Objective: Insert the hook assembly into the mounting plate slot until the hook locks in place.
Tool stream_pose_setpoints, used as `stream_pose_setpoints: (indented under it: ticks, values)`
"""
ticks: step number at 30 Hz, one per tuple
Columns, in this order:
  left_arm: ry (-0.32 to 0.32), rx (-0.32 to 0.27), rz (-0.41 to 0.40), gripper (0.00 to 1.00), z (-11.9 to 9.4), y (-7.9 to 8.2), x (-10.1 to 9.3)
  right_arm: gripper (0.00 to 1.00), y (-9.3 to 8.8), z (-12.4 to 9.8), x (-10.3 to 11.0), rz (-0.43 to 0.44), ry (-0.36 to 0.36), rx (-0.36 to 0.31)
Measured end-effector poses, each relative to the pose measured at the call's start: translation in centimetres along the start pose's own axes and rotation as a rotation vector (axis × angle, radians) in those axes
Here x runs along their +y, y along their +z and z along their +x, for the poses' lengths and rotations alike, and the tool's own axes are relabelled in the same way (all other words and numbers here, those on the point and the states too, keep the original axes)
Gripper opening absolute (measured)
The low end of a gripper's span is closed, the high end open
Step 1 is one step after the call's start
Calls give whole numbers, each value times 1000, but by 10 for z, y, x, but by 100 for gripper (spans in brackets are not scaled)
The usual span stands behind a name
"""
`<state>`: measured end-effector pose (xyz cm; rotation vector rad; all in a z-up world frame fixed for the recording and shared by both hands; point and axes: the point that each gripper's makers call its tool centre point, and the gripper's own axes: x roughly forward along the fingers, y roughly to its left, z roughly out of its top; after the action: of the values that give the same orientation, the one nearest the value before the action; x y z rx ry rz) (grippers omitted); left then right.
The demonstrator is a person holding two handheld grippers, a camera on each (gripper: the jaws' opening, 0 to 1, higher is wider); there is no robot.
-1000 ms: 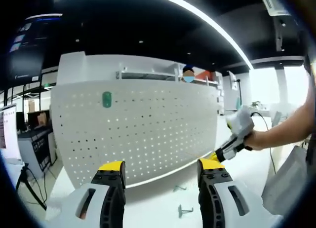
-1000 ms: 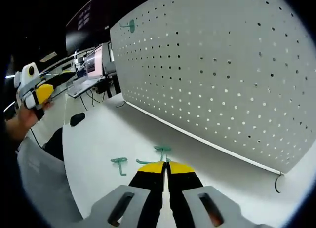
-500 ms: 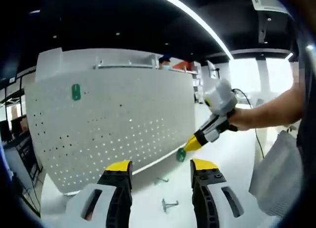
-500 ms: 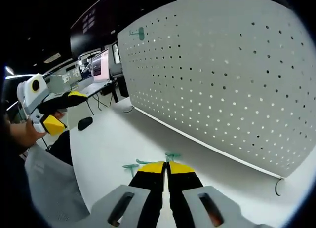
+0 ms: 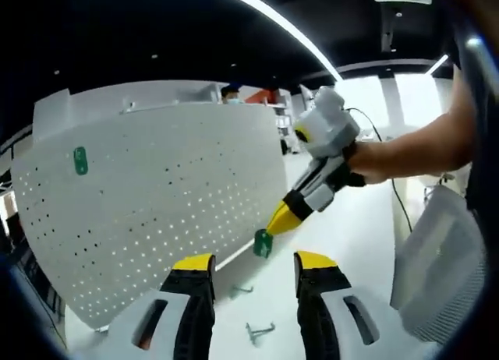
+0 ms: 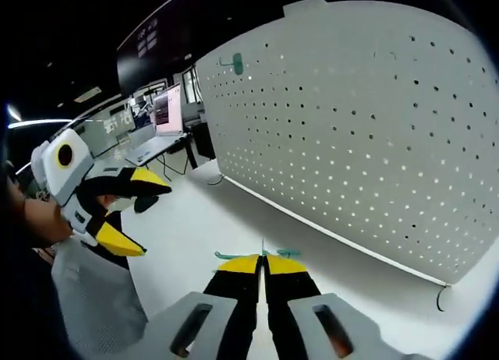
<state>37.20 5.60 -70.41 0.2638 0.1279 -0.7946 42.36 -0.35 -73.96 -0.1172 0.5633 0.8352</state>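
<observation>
The white perforated mounting plate stands upright on the white table, with one green hook fixed high on it. In the left gripper view my right gripper reaches in from the right, shut on a green hook assembly held in the air just in front of the plate's lower edge. My left gripper stands open below it, with nothing between its jaws. In the right gripper view the right gripper is shut, with green parts of the hook assembly showing beside its tips. The mounting plate rises to the right, and the left gripper is open at the left.
Two loose hooks lie on the table near the plate's foot. A white bag hangs at the right. Desks with monitors stand beyond the table, and a person is behind the plate.
My right gripper has risen off the table with the green hook assembly and moved left toward the plate. In the right gripper view the left gripper has come closer.
</observation>
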Motion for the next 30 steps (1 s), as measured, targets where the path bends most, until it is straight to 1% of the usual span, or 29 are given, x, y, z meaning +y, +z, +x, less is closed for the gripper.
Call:
stream_pose_setpoints:
  ticks: [7,13,18,20,22,24,30]
  values:
    - [-27,10,24,37,12,-3,-2,0,5,-2,10,3,16,-5]
    - [-38,34,48,33,22,-11,-1,0,9,-2,17,-2,25,-9]
    - [-34,36,72,29,27,-14,0,0,10,-2,21,-1,32,-7]
    - [-37,30,89,28,29,-13,-1,0,10,-2,22,1,35,-7]
    - [-39,38,117,26,31,-15,-2,0,11,-2,24,2,38,-9]
    - [-44,40,125,25,32,-16,-4,0,11,-2,25,3,41,-11]
    - [-49,31,162,19,36,-14,-7,0,10,-1,30,9,53,-9]
